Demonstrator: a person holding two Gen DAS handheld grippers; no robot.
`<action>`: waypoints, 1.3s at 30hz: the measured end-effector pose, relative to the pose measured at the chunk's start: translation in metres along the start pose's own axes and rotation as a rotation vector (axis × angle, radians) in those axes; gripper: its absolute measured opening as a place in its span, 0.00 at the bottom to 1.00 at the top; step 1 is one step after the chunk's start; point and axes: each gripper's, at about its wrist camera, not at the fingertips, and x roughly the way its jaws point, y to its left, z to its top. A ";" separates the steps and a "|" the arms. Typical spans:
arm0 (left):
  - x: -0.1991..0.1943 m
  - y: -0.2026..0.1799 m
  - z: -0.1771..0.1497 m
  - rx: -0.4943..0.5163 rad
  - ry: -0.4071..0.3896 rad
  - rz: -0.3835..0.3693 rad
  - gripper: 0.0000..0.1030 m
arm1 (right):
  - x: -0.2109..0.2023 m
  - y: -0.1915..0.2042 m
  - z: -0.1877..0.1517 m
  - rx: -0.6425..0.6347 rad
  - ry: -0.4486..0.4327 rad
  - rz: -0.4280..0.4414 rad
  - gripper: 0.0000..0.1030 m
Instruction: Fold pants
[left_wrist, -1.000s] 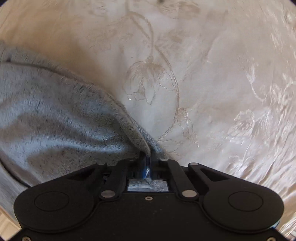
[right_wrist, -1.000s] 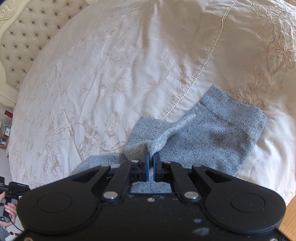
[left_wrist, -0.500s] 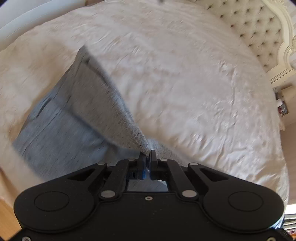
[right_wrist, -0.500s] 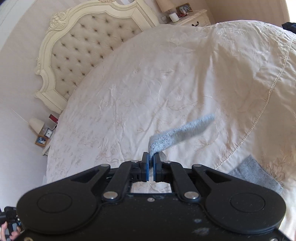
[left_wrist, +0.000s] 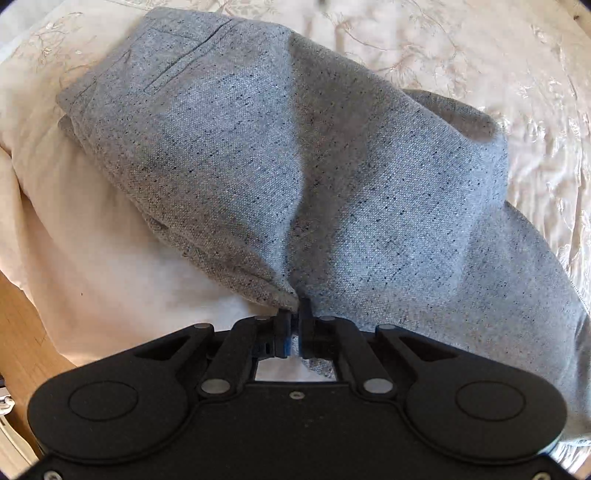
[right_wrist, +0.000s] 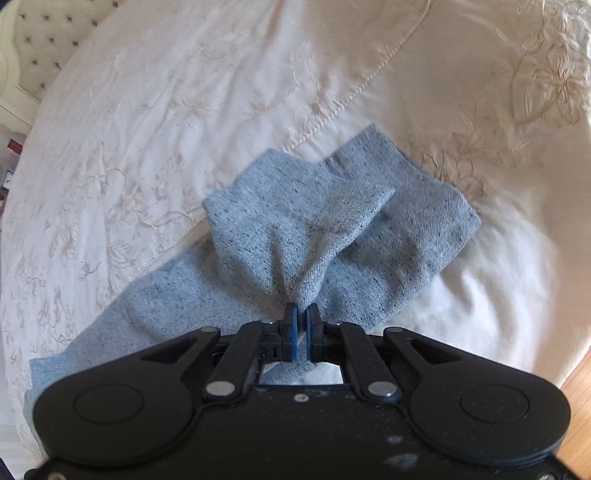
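Left wrist view: left gripper (left_wrist: 294, 319) jaws clamped on a fabric edge of the grey speckled pants (left_wrist: 295, 155), which lie on the embroidered cream bedspread (left_wrist: 498, 55) (welt pocket visible at top). Right wrist view: right gripper (right_wrist: 302, 317) jaws pinch a bunched fold of the pants (right_wrist: 314, 229); tufted headboard (right_wrist: 33, 44) at upper left.

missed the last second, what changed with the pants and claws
Both claws swung the lifted gray pants back down over the part lying on the bed, so the fabric now drapes folded. The left claw and right claw stayed shut on the cloth throughout.
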 end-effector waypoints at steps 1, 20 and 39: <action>0.003 -0.001 0.001 0.009 0.015 0.010 0.04 | -0.005 0.001 -0.002 -0.002 -0.013 0.005 0.05; 0.026 -0.031 0.019 -0.032 0.049 0.066 0.05 | 0.034 -0.056 0.073 -0.109 0.099 -0.049 0.28; 0.019 -0.025 0.010 -0.043 0.037 0.097 0.05 | -0.015 -0.034 0.073 -0.405 -0.102 0.058 0.34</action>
